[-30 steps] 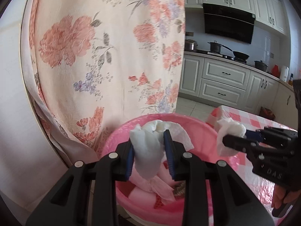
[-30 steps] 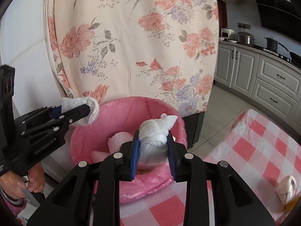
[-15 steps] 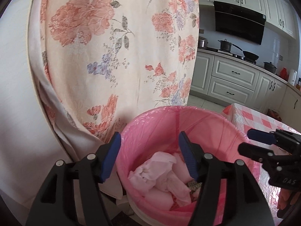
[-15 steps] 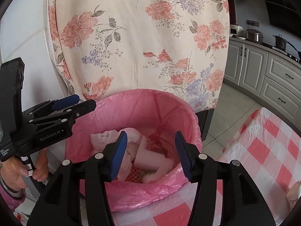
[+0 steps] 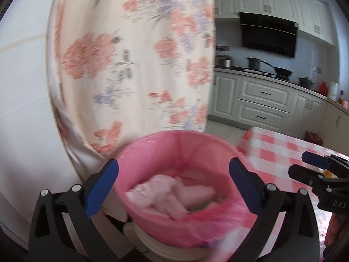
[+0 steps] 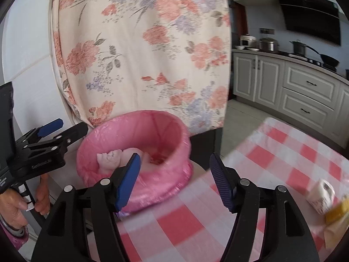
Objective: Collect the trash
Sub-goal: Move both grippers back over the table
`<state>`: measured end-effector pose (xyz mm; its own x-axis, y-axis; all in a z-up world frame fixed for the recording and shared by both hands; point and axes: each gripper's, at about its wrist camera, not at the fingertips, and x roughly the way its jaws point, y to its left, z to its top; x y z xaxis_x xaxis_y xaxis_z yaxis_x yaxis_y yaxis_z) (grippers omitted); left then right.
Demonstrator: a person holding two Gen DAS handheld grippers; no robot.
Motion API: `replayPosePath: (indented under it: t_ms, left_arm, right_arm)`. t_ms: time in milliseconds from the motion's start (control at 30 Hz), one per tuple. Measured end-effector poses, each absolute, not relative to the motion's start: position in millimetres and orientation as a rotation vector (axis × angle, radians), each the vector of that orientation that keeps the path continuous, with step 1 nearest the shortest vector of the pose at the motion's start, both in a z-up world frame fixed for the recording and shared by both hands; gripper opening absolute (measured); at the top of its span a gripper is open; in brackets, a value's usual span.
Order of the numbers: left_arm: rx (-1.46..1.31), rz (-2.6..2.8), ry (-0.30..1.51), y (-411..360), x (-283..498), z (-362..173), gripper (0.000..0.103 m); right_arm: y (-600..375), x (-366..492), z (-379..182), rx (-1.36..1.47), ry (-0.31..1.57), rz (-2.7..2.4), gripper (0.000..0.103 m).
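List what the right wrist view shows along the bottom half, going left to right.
left gripper → pink-lined trash bin → checked tablecloth → crumpled white wrapper → yellow item at the right edge.

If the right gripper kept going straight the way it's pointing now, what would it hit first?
Probably the pink-lined trash bin: the right gripper, jaws opening with nothing between them, points at the bin's near right rim. Depth is unclear; it might skim past beside it.

R tool (image 6: 174, 174) jaws opening, empty, by pink bin (image 6: 133, 150).
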<state>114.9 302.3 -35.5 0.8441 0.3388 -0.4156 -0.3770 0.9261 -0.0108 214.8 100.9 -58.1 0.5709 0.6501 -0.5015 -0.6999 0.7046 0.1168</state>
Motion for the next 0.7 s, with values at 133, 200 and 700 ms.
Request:
replayPosePath:
  t_ms: [133,200,700]
  left_arm:
    - [-0.097,0.284,0.394,259.1,115.9,-32.3,0.098]
    - [-0.097,0.247,0.389,239.0,117.7,-32.9,0.098]
    - [-0.004,-0.013,0.465,83.3,159.3,-60.5,0.098]
  right_arm:
    - [59.0,205.8,-58.1,-0.069,0.533,0.719,0.073]
    - [33.3,202.0,-57.8,-0.045,0.529,0.687,0.074]
    - [-143.7,188.8,-86.7,0.010,0.550,0.363,0.078]
